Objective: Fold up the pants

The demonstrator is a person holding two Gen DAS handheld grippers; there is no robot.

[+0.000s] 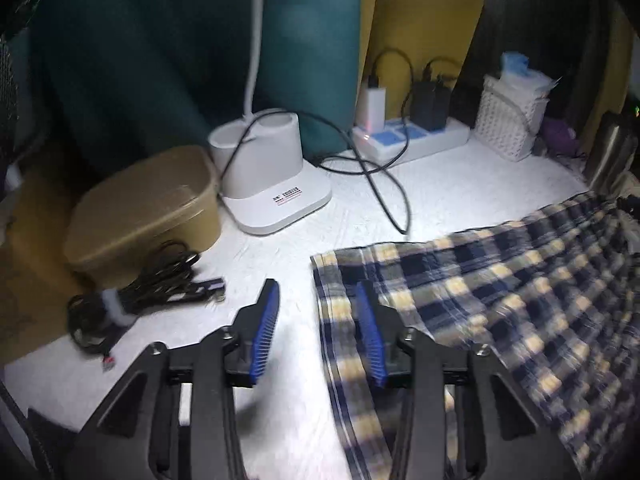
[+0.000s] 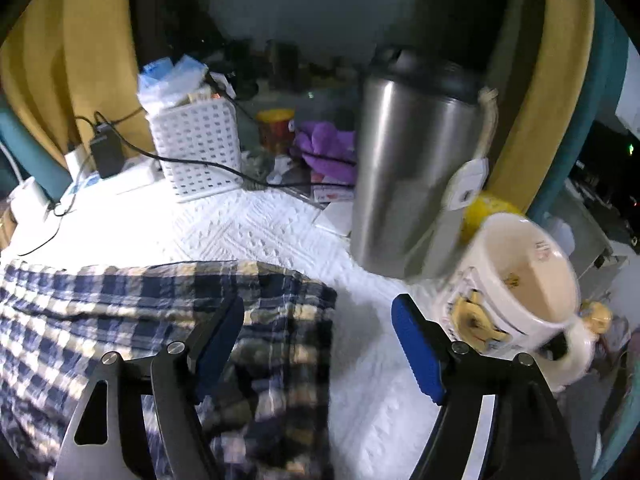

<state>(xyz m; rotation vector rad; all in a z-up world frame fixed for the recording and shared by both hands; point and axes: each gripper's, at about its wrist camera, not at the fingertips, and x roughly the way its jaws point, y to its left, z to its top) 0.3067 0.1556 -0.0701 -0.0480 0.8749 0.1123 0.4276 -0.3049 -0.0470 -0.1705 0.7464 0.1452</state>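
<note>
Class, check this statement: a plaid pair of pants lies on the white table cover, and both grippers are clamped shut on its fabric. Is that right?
Not quite. The plaid pants do lie on the white cover, but the left gripper and right gripper both stand open, as each wrist view shows.

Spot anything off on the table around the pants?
Mostly clutter. A loose black cable trails from the power strip toward the plaid pants, and a cream mug stands just right of the right gripper. Nothing spilled or damaged.

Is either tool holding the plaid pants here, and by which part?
Nothing is held. Left tool and right tool stand open over opposite edges of the plaid pants.
</note>
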